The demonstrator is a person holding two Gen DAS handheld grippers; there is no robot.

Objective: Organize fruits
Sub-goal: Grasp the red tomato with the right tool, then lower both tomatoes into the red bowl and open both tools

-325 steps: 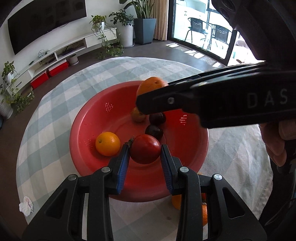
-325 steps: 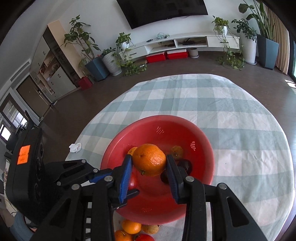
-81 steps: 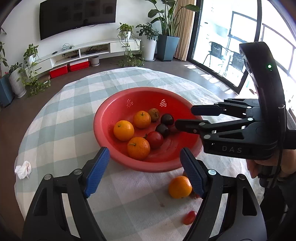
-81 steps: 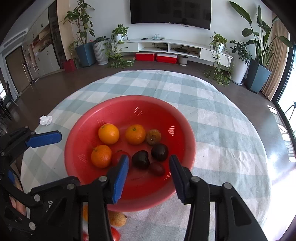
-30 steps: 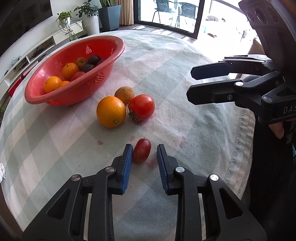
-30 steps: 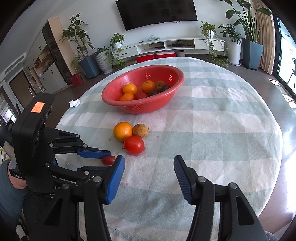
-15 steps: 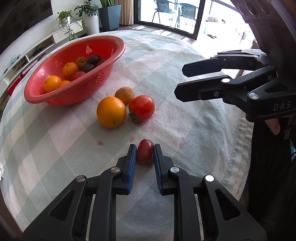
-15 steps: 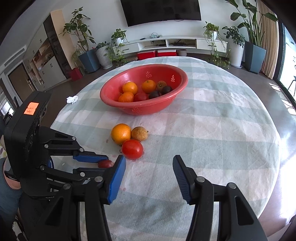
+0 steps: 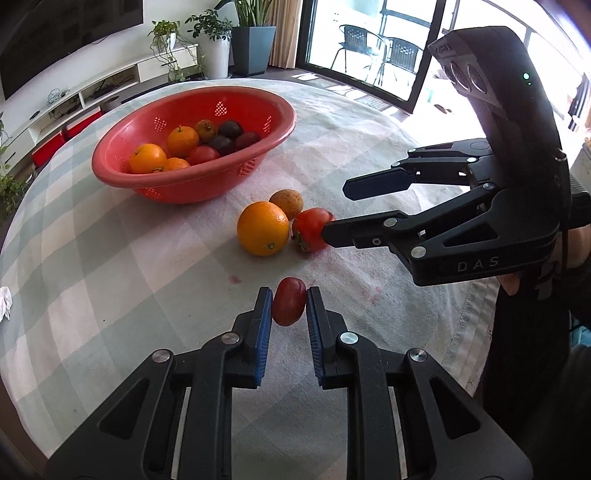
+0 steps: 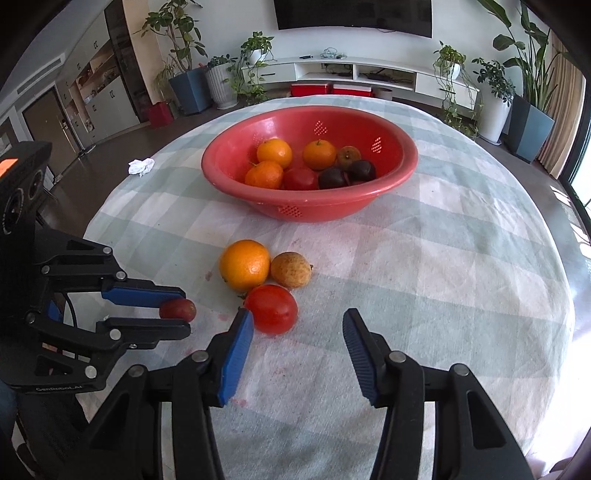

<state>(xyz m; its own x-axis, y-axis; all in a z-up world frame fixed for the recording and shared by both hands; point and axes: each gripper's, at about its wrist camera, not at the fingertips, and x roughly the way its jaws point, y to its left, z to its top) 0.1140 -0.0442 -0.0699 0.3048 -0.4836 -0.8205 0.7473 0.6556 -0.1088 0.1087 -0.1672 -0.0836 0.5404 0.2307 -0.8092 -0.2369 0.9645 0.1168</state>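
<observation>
Wall-mounted television above low white console; potted plants along wall; glazed doors admit daylight.

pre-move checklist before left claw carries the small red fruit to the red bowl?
1. Left claw shut on small red fruit, blue pads on both sides: ok.
2. Fruit lifted off the tablecloth: cannot tell.
3. Red bowl upright with room left inside: ok.
4. Straight line to the bowl: not ok, the orange lies between.
5. Right claw open and apart from the left one: ok.
6. Right claw lined up on the tomato: not ok, the tomato sits by its left pad, off centre.
</observation>
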